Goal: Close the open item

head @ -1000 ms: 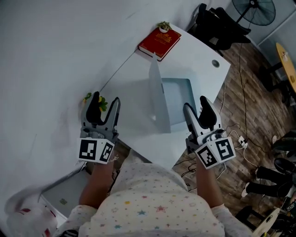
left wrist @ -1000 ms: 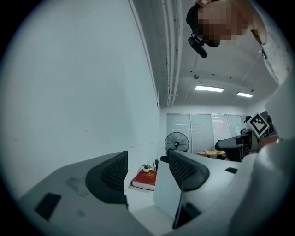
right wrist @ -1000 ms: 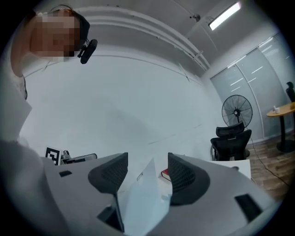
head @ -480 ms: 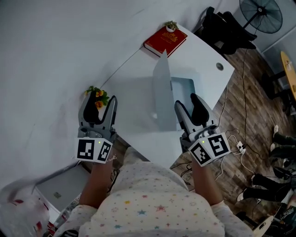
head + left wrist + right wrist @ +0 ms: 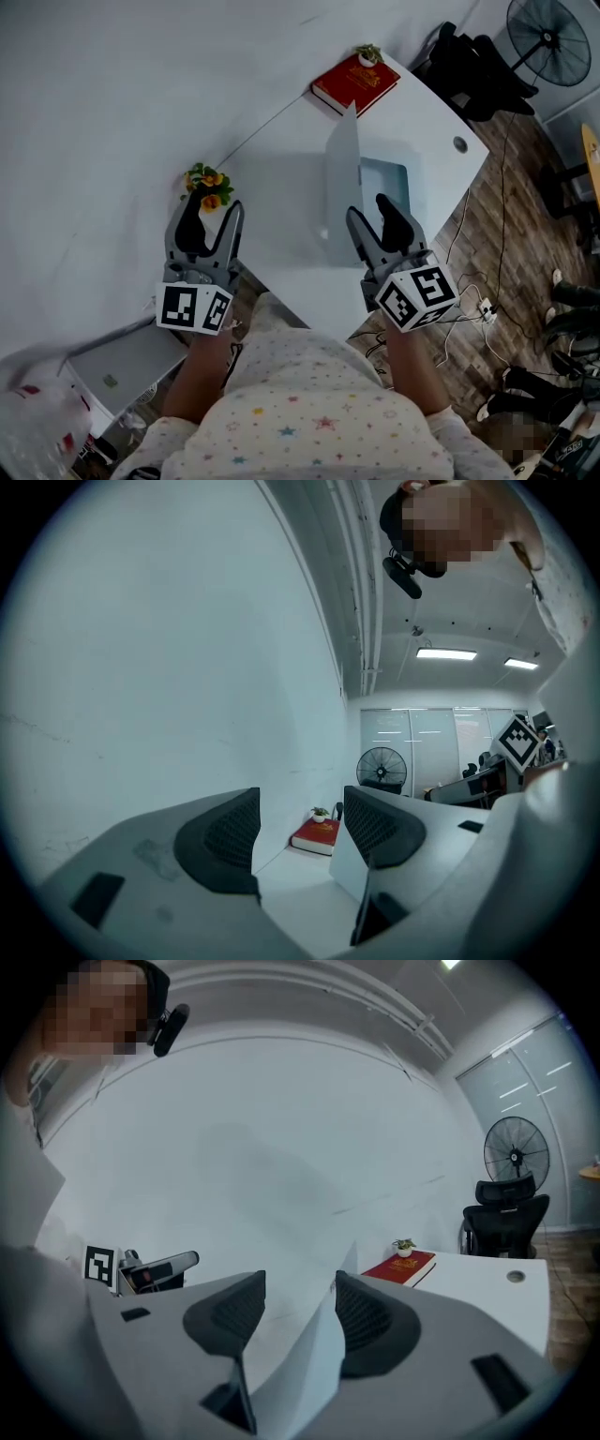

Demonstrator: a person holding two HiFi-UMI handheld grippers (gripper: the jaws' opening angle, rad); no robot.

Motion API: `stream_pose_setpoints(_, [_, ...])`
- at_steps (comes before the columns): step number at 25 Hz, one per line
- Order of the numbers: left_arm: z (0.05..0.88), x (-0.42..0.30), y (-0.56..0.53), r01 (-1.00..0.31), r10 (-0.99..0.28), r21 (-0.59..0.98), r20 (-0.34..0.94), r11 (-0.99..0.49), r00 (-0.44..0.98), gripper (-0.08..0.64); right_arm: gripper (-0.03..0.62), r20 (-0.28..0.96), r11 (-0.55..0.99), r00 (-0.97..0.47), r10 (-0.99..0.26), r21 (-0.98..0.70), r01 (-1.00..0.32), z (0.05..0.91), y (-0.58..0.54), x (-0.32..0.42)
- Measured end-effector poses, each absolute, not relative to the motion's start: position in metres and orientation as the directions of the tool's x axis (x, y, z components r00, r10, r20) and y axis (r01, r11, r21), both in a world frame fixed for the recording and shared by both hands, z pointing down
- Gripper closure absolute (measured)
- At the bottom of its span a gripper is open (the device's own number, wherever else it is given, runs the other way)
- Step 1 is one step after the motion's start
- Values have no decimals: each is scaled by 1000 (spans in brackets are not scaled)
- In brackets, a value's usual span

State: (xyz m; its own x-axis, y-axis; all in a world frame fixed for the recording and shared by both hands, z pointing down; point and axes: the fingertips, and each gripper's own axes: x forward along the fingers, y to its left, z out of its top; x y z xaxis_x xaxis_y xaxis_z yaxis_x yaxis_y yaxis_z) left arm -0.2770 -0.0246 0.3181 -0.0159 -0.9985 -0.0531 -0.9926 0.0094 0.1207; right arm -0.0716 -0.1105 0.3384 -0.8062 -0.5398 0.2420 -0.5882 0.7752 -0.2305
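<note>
An open silver laptop (image 5: 343,183) stands on the white desk (image 5: 281,192), its thin lid upright and edge-on, its base (image 5: 386,180) to the right. My right gripper (image 5: 369,212) is open at the lid's near end; in the right gripper view the lid (image 5: 314,1363) rises between the spread jaws of this gripper (image 5: 298,1299), and I cannot tell whether it touches them. My left gripper (image 5: 212,212) is open and holds nothing, at the desk's left edge, apart from the laptop. The left gripper view (image 5: 298,819) shows the lid (image 5: 345,872) beside its right jaw.
A red book (image 5: 355,82) with a small potted plant (image 5: 368,53) lies at the desk's far corner. An orange-flowered plant (image 5: 208,183) sits just beyond my left gripper. A black chair (image 5: 473,66) and a fan (image 5: 548,28) stand past the desk; cables (image 5: 473,281) lie on the floor.
My right gripper has moved left and forward, up to the near end of the laptop lid. The left gripper has edged forward toward the flowered plant. Both stay open.
</note>
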Motion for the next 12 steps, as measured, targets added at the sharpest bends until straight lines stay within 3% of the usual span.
stream_pose_setpoints(5, [321,-275,-28,-992,-999,123,-50,-4,-2,299,396,355,774,-778,-518,-192,-603,361,-110,-74])
stream_pose_setpoints(8, [321,-271,-33,-992,-999,126,-53,-20,14,299,467,379,767,-765,-521,-187,-614,369,-107,-69])
stream_pose_setpoints(12, [323,-267,-39,-991,-998,128,-51,-40,34,299,494,366,761,-768,-525,-203,-617,367,-105,-66])
